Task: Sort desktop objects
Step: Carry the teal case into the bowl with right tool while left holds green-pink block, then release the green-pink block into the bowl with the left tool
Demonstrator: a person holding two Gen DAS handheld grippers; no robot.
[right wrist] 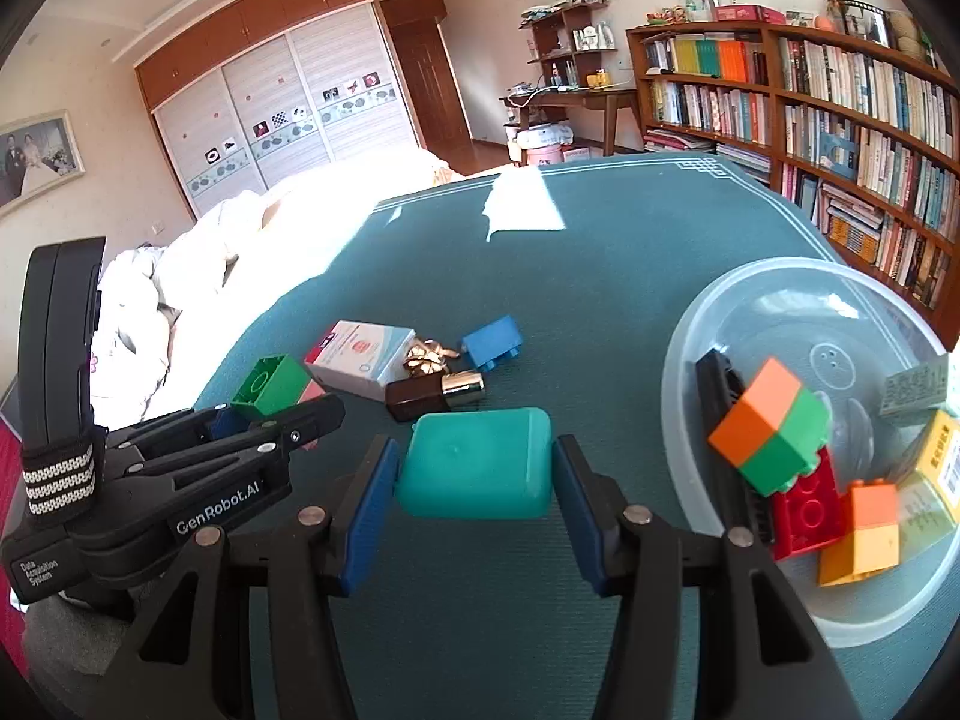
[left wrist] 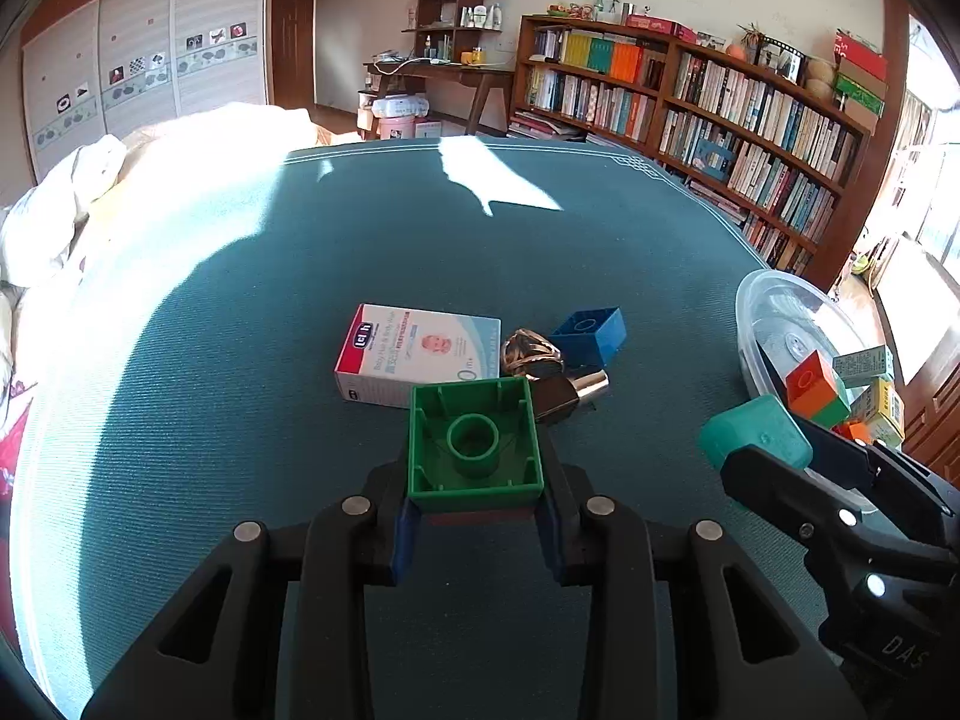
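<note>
**Inspector:** Start with the bench [right wrist: 630, 252] and the receiving vessel.

**Assistant:** Green cloth, wide open room toward 12 o'clock; the far edge is well away. The clear bowl [right wrist: 708, 324] sits at 2 o'clock from the right tongs [right wrist: 477, 468], near the bench's right edge. It already holds stacked blocks and small cartons.

**Inspector:** State of the tongs?

**Assistant:** Right tongs are clenched on the teal case [right wrist: 477, 462], pads pressing its two short ends, so its long axis runs 9 to 3 across the grip. Left tongs [left wrist: 477, 468] are grasping the green block [left wrist: 474, 441], hollow underside facing the camera; a reddish layer seems joined behind it.

**Inspector:** Which is nearer the bowl?

**Assistant:** The right, I judge. The bowl's rim lies just beside its right finger. The left sits at 9 o'clock and would have to cross over the right one.

**Inspector:** What remains loose?

**Assistant:** At 12 o'clock, clustered: white carton [left wrist: 414, 354], blue block [left wrist: 591, 333], brown bottle [right wrist: 432, 393], gold clip [left wrist: 531, 351]. The bottle lies closest ahead of the case.
</note>
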